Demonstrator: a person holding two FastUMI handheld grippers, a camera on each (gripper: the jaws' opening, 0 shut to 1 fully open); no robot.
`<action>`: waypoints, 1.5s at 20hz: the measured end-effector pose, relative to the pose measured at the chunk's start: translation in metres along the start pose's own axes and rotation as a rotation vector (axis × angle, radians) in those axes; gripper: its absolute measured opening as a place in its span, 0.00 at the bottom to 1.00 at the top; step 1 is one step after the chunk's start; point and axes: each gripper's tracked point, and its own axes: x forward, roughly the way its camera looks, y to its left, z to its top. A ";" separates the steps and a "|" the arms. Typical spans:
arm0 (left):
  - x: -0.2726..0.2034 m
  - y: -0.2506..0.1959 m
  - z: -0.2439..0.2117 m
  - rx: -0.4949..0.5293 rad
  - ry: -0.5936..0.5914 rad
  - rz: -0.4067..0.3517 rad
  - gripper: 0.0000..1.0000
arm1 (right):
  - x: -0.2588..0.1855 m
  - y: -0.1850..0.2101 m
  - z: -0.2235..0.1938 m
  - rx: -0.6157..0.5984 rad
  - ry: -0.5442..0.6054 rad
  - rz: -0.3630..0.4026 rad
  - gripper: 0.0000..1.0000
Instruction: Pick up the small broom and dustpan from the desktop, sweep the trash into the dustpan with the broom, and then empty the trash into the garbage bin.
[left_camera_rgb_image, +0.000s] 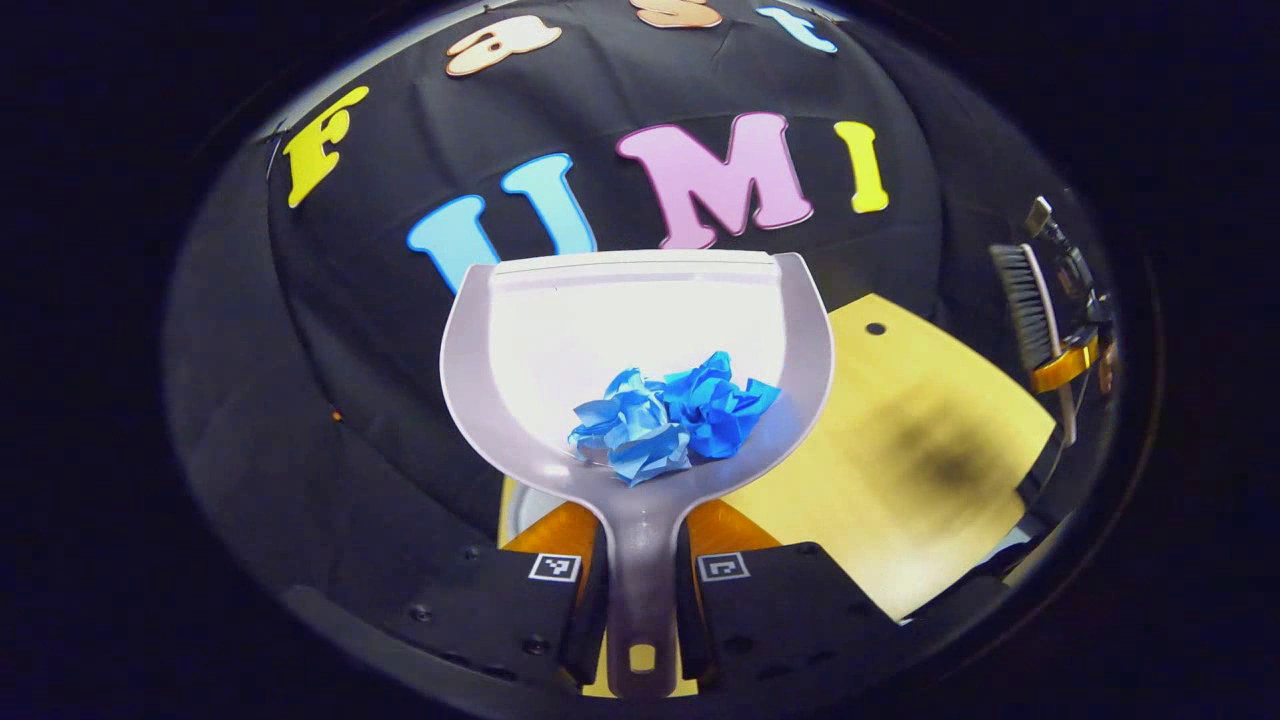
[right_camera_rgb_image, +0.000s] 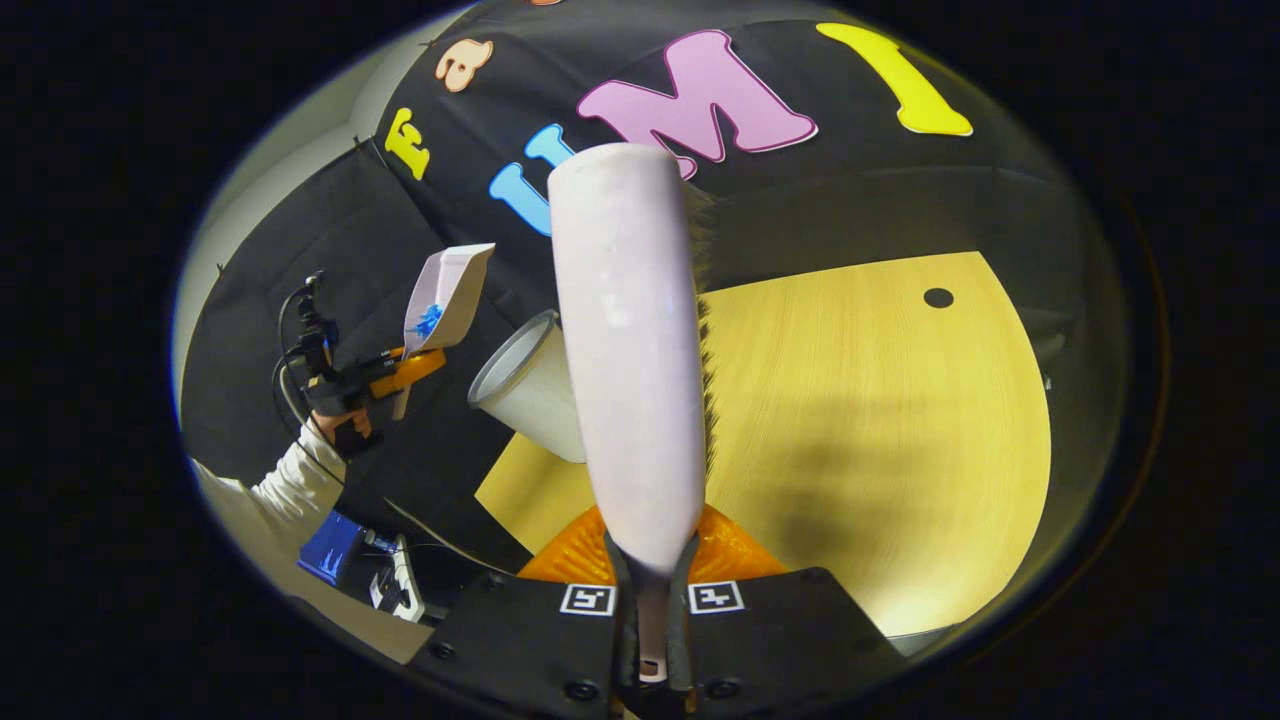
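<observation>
Between my left gripper (left_camera_rgb_image: 640, 610) fingers sits the grey plastic dustpan (left_camera_rgb_image: 640, 340) handle — crumpled blue paper (left_camera_rgb_image: 670, 415), light and loose, at twelve o'clock; my right gripper (right_camera_rgb_image: 650, 640) clamps the white broom (right_camera_rgb_image: 625, 350) — bin (right_camera_rgb_image: 530, 385) at ten.

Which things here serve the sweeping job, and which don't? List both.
Job: dustpan, blue paper trash, broom, garbage bin, left tongs, right tongs.
Idle: desktop, its hole, cables.
</observation>
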 end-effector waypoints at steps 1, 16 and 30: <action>-0.011 -0.009 0.000 0.031 0.036 0.042 0.26 | -0.001 0.000 -0.003 -0.008 0.007 -0.003 0.12; -0.019 -0.019 0.000 0.825 0.474 0.369 0.26 | -0.015 -0.009 -0.049 0.024 0.079 0.008 0.12; -0.011 -0.082 0.007 0.430 0.165 0.334 0.26 | -0.011 -0.009 -0.035 0.070 0.048 -0.057 0.12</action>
